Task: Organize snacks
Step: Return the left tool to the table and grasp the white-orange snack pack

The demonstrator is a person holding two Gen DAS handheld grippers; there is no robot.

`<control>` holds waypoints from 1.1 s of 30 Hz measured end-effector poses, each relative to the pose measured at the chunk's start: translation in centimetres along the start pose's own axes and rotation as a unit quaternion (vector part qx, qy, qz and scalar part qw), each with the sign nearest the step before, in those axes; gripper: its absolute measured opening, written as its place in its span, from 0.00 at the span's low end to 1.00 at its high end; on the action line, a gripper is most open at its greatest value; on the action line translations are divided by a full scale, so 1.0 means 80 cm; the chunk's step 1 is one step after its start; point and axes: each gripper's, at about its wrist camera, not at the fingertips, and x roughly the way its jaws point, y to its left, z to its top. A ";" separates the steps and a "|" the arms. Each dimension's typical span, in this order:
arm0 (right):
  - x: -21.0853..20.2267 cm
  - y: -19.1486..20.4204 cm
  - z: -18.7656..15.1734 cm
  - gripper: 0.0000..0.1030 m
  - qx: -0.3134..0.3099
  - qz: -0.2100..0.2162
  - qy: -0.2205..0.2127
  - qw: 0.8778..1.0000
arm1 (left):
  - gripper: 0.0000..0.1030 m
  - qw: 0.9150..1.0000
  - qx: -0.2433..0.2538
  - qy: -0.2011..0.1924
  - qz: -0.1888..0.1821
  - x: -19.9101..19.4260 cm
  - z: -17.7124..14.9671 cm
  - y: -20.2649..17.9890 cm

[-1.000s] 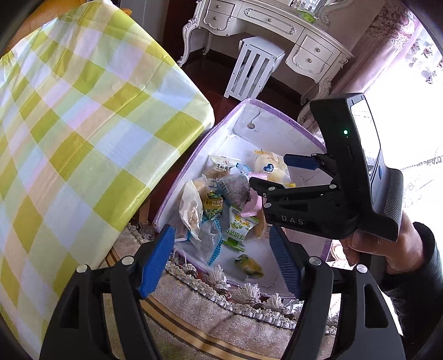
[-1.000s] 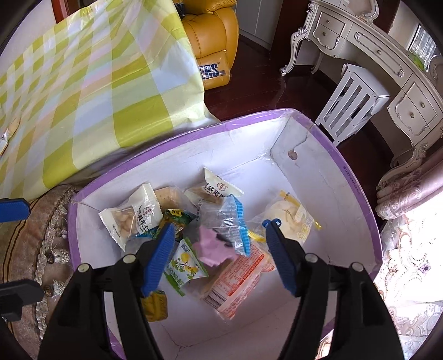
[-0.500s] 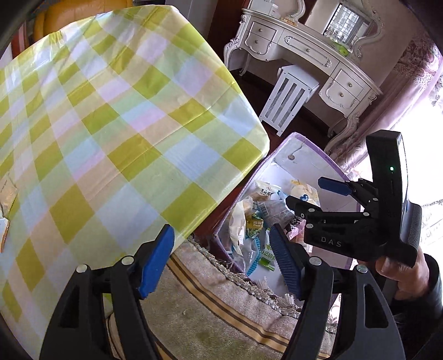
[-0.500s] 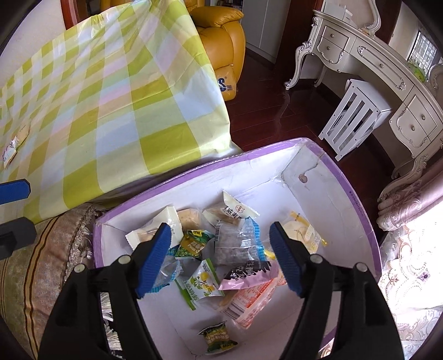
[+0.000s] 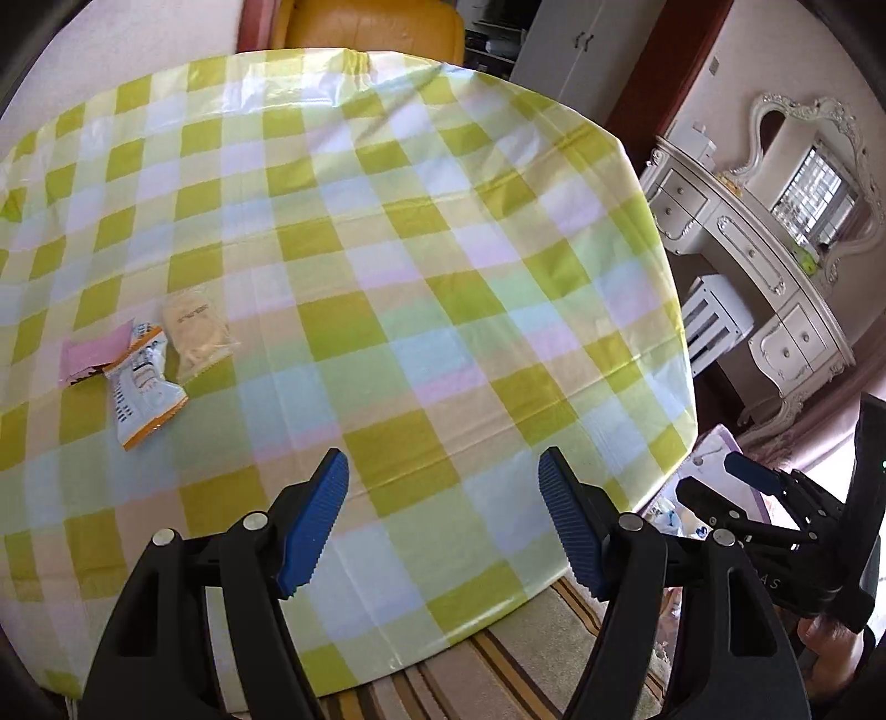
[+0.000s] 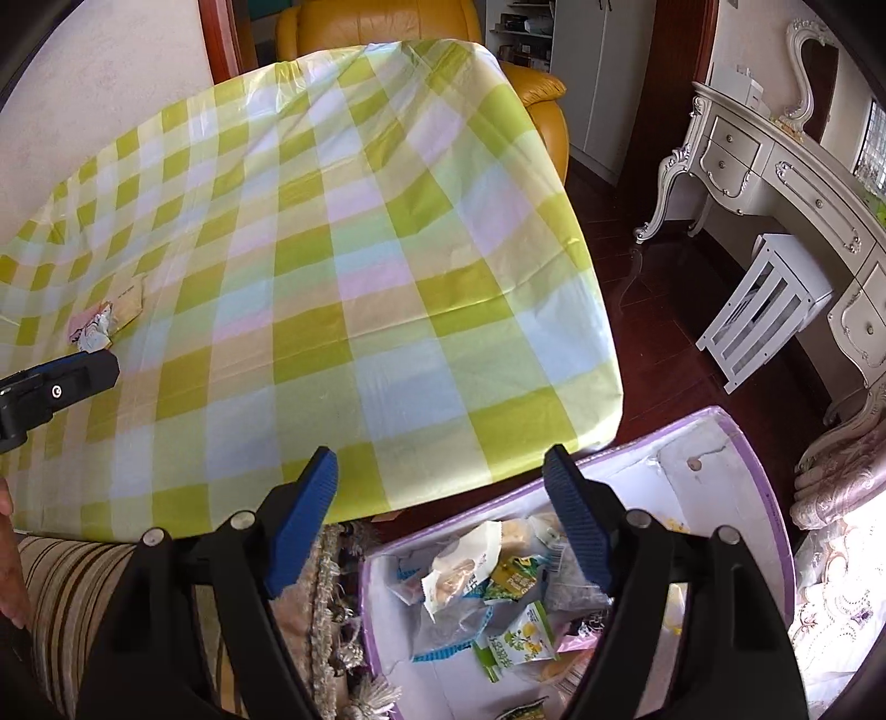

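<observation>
Glossy plastic tablecloth (image 5: 387,277), ribbed jaws

Bright daylight floods from the right, overexposing that edge; fisheye bends the borders, focus stays sharp.

Checked tablecloth (image 5: 387,266), armchair (image 6: 387,27) (yellow), white dresser (image 6: 786,160)

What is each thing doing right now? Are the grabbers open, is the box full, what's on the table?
left gripper: open, empty, over the table.
right gripper: jaws opening, nothing between them.
purple-edged box: open on the floor, holds many snack packets.
three snack packets: lying flat on the checked tablecloth, bunched together, overlapping.
dresser drawers: shut.
</observation>
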 end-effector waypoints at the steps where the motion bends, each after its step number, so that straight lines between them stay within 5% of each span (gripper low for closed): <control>1: 0.000 0.008 0.005 0.74 -0.005 0.003 -0.003 1.000 | 0.67 1.000 -0.019 -0.008 0.008 -0.004 0.005 0.016; 9: 0.004 0.068 0.039 0.75 -0.025 0.033 -0.023 0.999 | 0.68 0.985 -0.144 -0.061 0.069 -0.032 0.027 0.141; 15: 0.014 0.111 0.055 0.75 -0.046 0.058 -0.026 0.997 | 0.69 0.974 -0.201 -0.059 0.089 -0.026 0.028 0.204; 33: 0.046 0.171 0.073 0.76 -0.075 0.094 -0.007 0.993 | 0.68 0.970 -0.214 -0.015 0.114 0.038 0.033 0.228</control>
